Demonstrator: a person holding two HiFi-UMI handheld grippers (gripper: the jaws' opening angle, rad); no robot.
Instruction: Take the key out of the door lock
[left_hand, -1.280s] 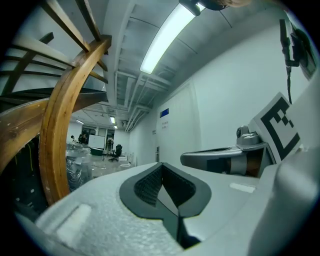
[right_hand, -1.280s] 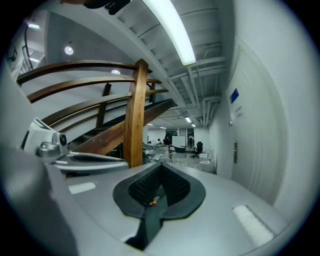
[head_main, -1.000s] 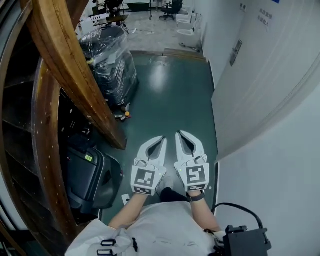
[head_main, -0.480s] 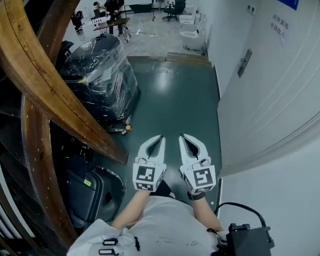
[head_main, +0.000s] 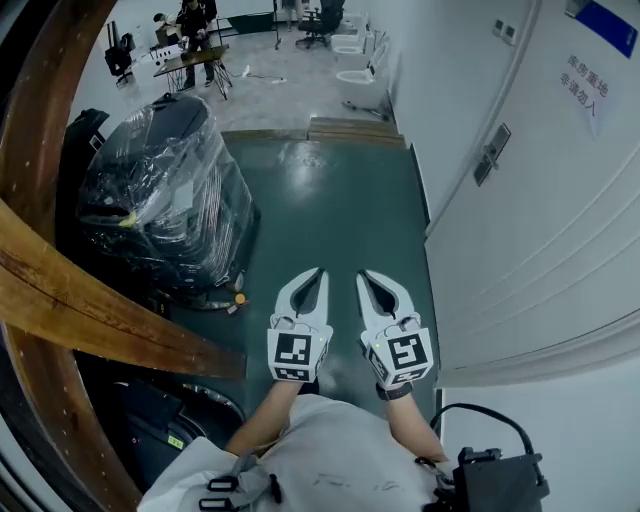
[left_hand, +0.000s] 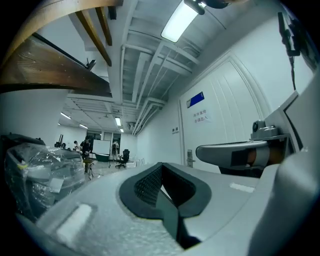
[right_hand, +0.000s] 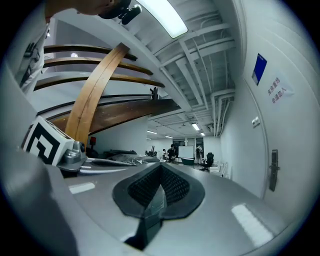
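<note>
- Glossy dark green floor (head_main: 340, 200).
- White panelled door (head_main: 540, 220), blue rectangular sign (head_main: 604, 22).
- Brown varnished wooden beam (head_main: 100, 305).
- White left claw (head_main: 319, 271) and right claw (head_main: 362, 274), black-and-white square markers (head_main: 292, 352).

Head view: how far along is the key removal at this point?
Done: nothing visible. In hand: nothing; the left gripper and right gripper are both shut and empty, side by side over the green floor, short of the door's lock plate. Whether a key sits there is too small to tell. Remaining: reach the lock, grip the key, pull it out.

two claws (head_main: 319, 272) (head_main: 361, 275), one door (head_main: 530, 220), one wrapped pallet (head_main: 160, 200)
</note>
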